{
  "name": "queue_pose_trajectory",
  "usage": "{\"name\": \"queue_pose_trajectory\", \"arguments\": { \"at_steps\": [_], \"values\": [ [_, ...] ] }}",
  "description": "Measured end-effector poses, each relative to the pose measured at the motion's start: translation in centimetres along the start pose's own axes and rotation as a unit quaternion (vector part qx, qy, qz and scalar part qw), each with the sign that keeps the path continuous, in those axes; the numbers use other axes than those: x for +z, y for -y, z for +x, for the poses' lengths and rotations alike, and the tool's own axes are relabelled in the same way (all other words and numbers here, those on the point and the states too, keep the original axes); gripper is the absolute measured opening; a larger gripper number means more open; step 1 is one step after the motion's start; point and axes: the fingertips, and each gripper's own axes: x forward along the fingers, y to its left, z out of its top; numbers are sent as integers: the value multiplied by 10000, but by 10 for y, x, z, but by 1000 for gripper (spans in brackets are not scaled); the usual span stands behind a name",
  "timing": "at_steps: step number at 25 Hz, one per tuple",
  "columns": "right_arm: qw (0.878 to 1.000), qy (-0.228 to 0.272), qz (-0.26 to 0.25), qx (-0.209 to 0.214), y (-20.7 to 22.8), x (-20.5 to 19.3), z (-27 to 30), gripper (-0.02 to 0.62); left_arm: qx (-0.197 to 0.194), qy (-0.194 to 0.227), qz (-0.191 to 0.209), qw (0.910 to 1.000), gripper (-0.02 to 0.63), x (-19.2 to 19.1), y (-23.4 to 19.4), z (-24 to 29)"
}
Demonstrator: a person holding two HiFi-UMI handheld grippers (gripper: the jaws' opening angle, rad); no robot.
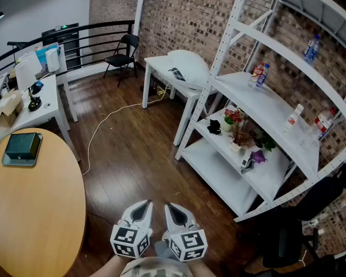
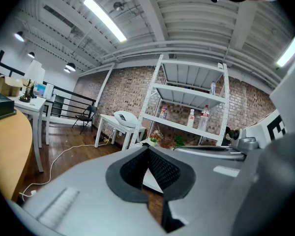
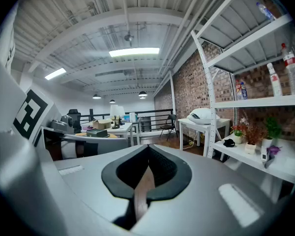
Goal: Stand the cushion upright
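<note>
Room: brick wall (image 1: 179, 16), wood floor (image 1: 132, 154) | cushion (image 1: 188, 67) lying on white table (image 1: 154, 63) | left gripper (image 1: 144, 204), right gripper (image 1: 171, 206): jaws closed, empty

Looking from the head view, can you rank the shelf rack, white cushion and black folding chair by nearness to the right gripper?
1. Shelf rack, right of the right gripper.
2. White cushion, on the white table ahead.
3. Black folding chair, far back.

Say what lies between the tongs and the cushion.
Head view: bare wooden floor between left tongs, right tongs and the cushion; the rack's foot stands close by.
</note>
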Motion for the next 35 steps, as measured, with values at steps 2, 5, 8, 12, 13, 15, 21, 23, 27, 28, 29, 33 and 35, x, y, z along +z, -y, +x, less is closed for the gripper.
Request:
{"name": "queue_pose_trajectory", "arguments": {
  "at_steps": [2,5,8,12,13,15,21,23,27,28,29,33,35],
  "values": [
    [9999,-22,58,81,11,-2,11,0,64,-62,1,10000,0,-1,-1,14],
    [9997,38,157,209,26,0,33,0,181,-145,69,9997,0,0,-9,37],
    [9990,213,210,332,45,15,65,0,319,-199,212,9991,0,11,-25,66],
    [9981,330,175,488,78,39,100,0,516,-209,263,9981,0,30,-38,110],
    [9979,339,151,528,87,44,107,0,549,-202,254,9980,0,35,-40,122],
    [9975,350,116,595,104,54,123,0,575,-188,245,9979,0,44,-40,147],
    [9961,350,94,806,153,77,158,0,651,-253,163,9974,0,56,-36,216],
    [9956,379,129,841,169,83,165,0,694,-292,223,9969,0,58,-36,232],
    [9950,472,141,868,194,91,177,0,817,-305,336,9956,0,66,-39,250],
    [9948,496,157,880,197,92,179,0,860,-308,348,9952,0,68,-40,252],
    [9945,520,183,891,200,93,180,0,891,-313,356,9949,0,69,-41,255],
    [9940,510,254,932,210,91,186,0,900,-319,412,9946,0,71,-39,270],
    [9941,473,259,936,215,89,190,0,873,-334,418,9947,0,71,-38,278]
  ]
}}
